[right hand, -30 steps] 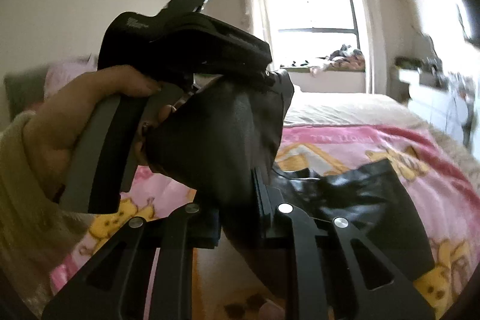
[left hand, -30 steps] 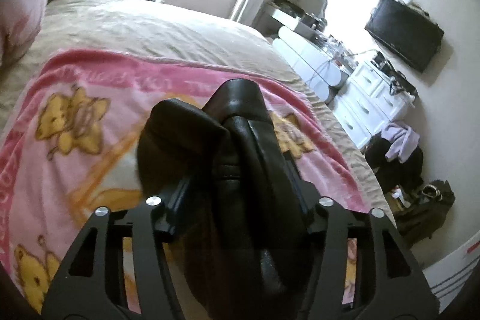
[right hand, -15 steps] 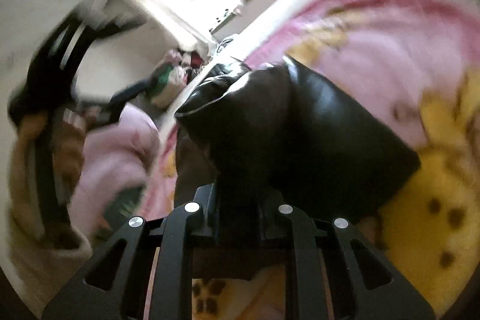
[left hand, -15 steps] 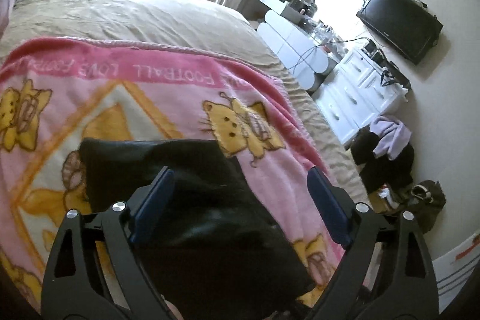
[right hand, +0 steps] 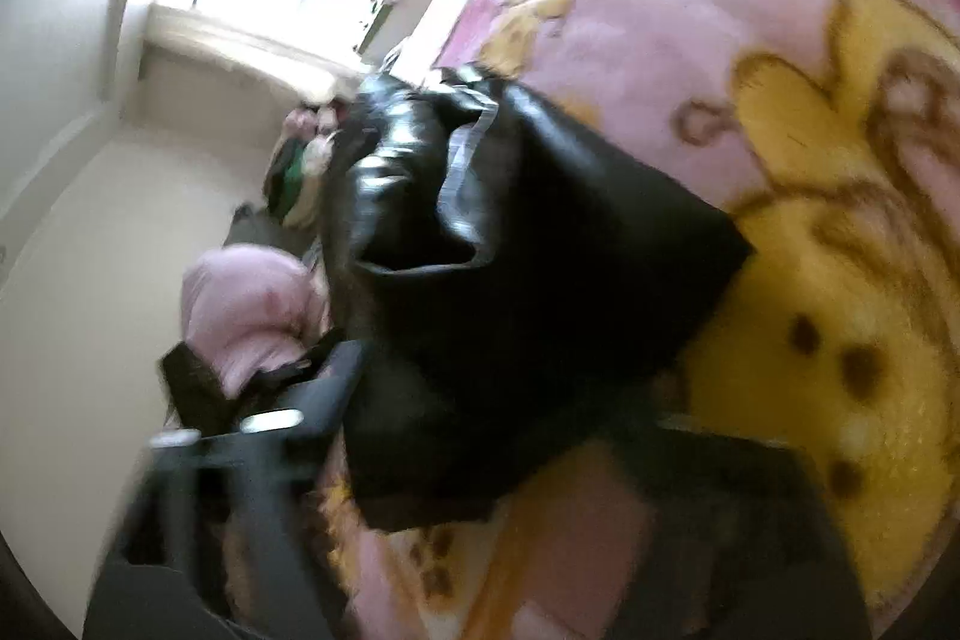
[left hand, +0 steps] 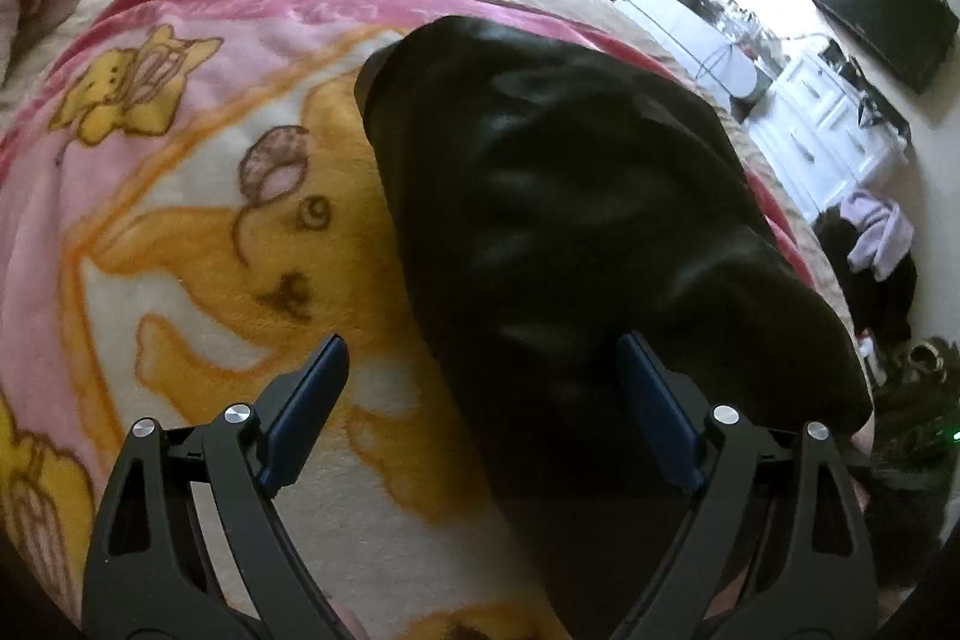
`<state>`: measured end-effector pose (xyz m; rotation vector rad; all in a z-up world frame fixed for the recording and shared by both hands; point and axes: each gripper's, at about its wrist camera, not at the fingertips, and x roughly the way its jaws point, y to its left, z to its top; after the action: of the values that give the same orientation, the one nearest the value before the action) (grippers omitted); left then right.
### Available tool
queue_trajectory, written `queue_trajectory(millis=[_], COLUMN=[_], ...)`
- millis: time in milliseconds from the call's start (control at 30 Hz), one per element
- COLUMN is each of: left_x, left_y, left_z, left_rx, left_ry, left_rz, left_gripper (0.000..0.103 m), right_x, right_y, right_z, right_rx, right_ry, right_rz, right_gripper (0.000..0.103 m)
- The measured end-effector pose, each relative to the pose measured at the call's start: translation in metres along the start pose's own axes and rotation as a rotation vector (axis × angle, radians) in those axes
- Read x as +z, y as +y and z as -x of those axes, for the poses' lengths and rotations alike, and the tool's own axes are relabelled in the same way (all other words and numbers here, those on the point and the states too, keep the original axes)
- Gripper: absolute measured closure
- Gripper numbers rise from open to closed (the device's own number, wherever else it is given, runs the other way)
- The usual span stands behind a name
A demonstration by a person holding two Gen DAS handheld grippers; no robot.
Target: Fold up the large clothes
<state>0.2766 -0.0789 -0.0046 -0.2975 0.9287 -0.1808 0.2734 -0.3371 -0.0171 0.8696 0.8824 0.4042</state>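
in the left wrist view, a black leather-like garment [left hand: 576, 232] is seen spread on a pink and yellow cartoon blanket [left hand: 180, 232], running from the upper centre of the frame down to the lower right. the left gripper [left hand: 480, 400] is held wide apart over it: the right blue pad [left hand: 657, 412] is set against the garment's surface, while the left pad [left hand: 306, 406] is seen over bare blanket, well clear of the garment's edge, so nothing is pinched. in the blurred right wrist view, the same garment [right hand: 528, 268] is bunched in the centre of the frame, on the blanket [right hand: 810, 160]. the right gripper [right hand: 498, 436] is being opened, its fingers smeared at the lower left and lower right; the garment's lower part lies between them, released.
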Motion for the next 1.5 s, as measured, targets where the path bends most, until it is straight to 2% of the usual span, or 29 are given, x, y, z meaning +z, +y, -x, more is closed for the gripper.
queue_trajectory(millis=[133, 233, 333, 433, 533, 567, 600, 633, 667, 700, 733, 767, 800, 900, 1100, 1200, 1233, 1267, 1333, 1400, 1500], left_x=[0.004, 0.003, 0.001, 0.001, 0.000, 0.001, 0.001, 0.002, 0.003, 0.005, 0.006, 0.007, 0.007, 0.003, -0.005, -0.007, -0.007, -0.007, -0.006, -0.004, -0.002], left_y=[0.000, -0.004, -0.009, -0.014, -0.020, -0.022, -0.024, -0.025, -0.026, -0.029, -0.031, -0.034, -0.038, -0.046, -0.037, -0.033, -0.033, -0.031, -0.030, -0.030, -0.029], left_z=[0.000, -0.001, -0.003, -0.005, -0.004, -0.004, -0.004, -0.004, -0.003, -0.001, -0.001, -0.001, -0.005, -0.021, -0.044, -0.048, -0.047, -0.045, -0.037, -0.032, -0.028], left_rx=[-0.003, -0.003, -0.007, -0.004, 0.010, 0.016, 0.018, 0.021, 0.021, 0.020, 0.022, 0.024, 0.019, 0.004, -0.059, -0.085, -0.101, -0.115, -0.116, -0.107, -0.111], left_ry=[0.009, 0.009, 0.008, 0.011, 0.016, 0.021, 0.025, 0.023, 0.021, 0.015, 0.010, 0.007, 0.012, 0.057, 0.090, 0.096, 0.098, 0.104, 0.097, 0.093, 0.101], left_rz=[-0.017, -0.032, -0.042, -0.061, -0.087, -0.097, -0.103, -0.107, -0.111, -0.121, -0.128, -0.133, -0.137, -0.139, -0.085, -0.061, -0.048, -0.033, -0.024, -0.029, -0.032], left_gripper=[0.020, 0.020, 0.020, 0.020, 0.020, 0.020, 0.020, 0.020, 0.020, 0.019, 0.017, 0.010, 0.009, 0.009, 0.008, 0.008, 0.008, 0.008, 0.008, 0.008, 0.008], right_x=[0.026, 0.055, 0.089, 0.119, 0.128, 0.128, 0.126, 0.124, 0.124, 0.125, 0.127, 0.129, 0.132, 0.133, 0.125, 0.130, 0.134, 0.134, 0.131, 0.126, 0.118], right_y=[0.035, 0.065, 0.092, 0.082, 0.074, 0.074, 0.076, 0.081, 0.087, 0.091, 0.093, 0.093, 0.089, 0.048, 0.011, -0.007, -0.007, -0.004, 0.004, 0.007, 0.007], right_z=[0.022, 0.015, -0.024, -0.065, -0.103, -0.113, -0.120, -0.117, -0.111, -0.102, -0.089, -0.080, -0.078, -0.097, -0.117, -0.118, -0.112, -0.107, -0.086, -0.066, -0.049], right_rx=[-0.169, -0.230, -0.278, -0.310, -0.372, -0.349, -0.302, -0.296, -0.267, -0.224, -0.174, -0.163, -0.184, -0.290, -0.315, -0.328, -0.326, -0.302, -0.212, -0.143, -0.103], right_ry=[-0.093, -0.070, 0.039, 0.114, 0.208, 0.239, 0.270, 0.250, 0.227, 0.201, 0.160, 0.133, 0.119, 0.161, 0.149, 0.163, 0.158, 0.162, 0.182, 0.190, 0.203], right_rz=[0.184, 0.286, 0.401, 0.348, 0.342, 0.341, 0.341, 0.361, 0.370, 0.369, 0.371, 0.384, 0.394, 0.338, 0.317, 0.189, 0.171, 0.173, 0.196, 0.211, 0.228], right_gripper=[0.004, 0.004, 0.004, 0.005, 0.006, 0.030, 0.063, 0.068, 0.078, 0.084, 0.084, 0.084, 0.085, 0.083, 0.076, 0.052, 0.037, 0.031, 0.026, 0.015, 0.011])
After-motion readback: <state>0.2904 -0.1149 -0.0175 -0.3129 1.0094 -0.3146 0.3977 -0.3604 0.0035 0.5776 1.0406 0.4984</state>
